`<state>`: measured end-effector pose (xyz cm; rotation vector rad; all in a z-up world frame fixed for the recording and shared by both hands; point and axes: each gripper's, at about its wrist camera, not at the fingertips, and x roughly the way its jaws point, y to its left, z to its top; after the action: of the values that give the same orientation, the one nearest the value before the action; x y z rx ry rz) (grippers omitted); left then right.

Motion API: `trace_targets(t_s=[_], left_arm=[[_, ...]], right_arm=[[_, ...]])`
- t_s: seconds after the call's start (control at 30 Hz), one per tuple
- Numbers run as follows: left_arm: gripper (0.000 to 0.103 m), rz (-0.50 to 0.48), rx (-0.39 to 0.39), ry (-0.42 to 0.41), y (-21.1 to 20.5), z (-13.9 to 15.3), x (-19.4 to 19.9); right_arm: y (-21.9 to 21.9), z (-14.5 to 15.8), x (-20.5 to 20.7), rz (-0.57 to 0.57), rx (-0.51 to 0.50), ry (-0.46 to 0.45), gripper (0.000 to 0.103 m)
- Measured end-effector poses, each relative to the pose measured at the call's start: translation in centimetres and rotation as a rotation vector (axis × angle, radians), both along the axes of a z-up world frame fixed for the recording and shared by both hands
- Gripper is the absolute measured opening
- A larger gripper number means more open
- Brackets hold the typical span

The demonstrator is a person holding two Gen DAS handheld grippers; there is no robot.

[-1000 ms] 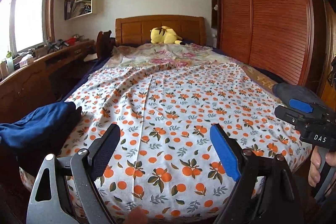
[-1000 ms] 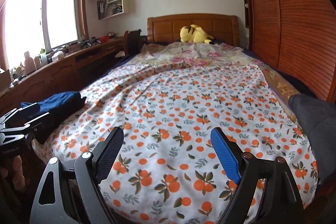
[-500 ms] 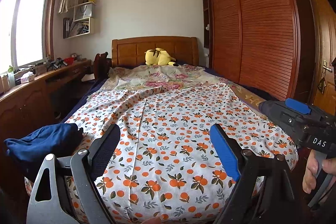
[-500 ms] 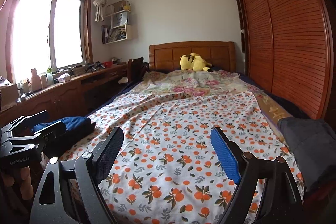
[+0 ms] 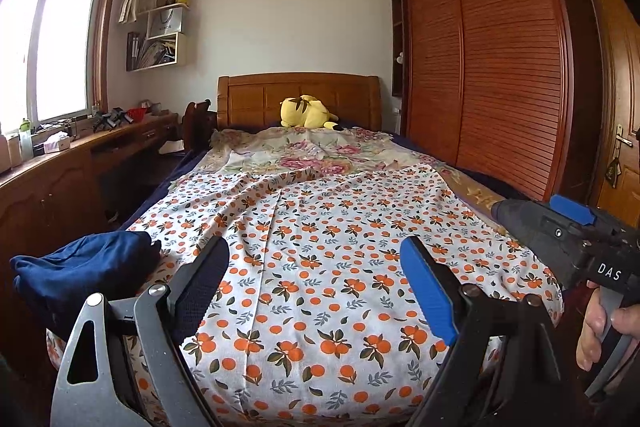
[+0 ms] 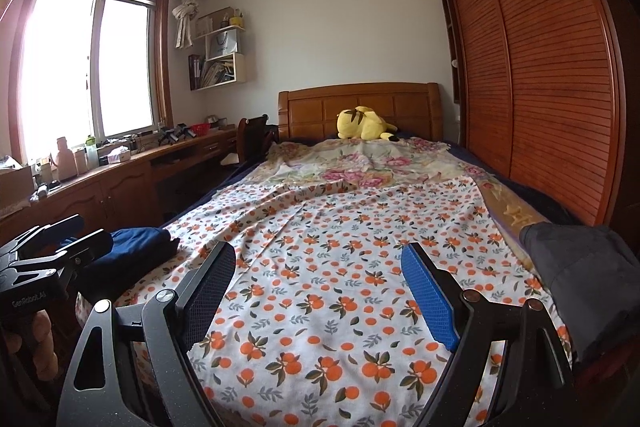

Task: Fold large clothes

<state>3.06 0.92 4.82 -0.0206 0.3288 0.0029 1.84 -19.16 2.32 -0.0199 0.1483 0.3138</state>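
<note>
Orange-print white sheet (image 5: 320, 247) spread wrinkled over the bed's near half, navy garment (image 5: 80, 271) bunched at 9 o'clock, grey garment (image 6: 580, 279) at 3 o'clock, left gripper (image 5: 316, 279) and right gripper (image 6: 320, 287) both spread wide holding nothing, right body reads "DAS", left "GenRobot.AI".

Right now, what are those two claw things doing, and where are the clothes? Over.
Left gripper open, empty. Right gripper open, empty. Navy garment bunched at bed's left edge, grey garment at right edge. Orange-print sheet between, nothing blocking.
</note>
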Motion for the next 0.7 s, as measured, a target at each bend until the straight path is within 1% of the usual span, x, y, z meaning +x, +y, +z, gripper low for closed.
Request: trace_targets(t_s=[0.7], left_arm=[[0.088,0.004,-0.004,0.010,0.01,-0.35,-0.11]], right_arm=[[0.05,0.30,0.54,0.007,-0.001,0.008,0.086]])
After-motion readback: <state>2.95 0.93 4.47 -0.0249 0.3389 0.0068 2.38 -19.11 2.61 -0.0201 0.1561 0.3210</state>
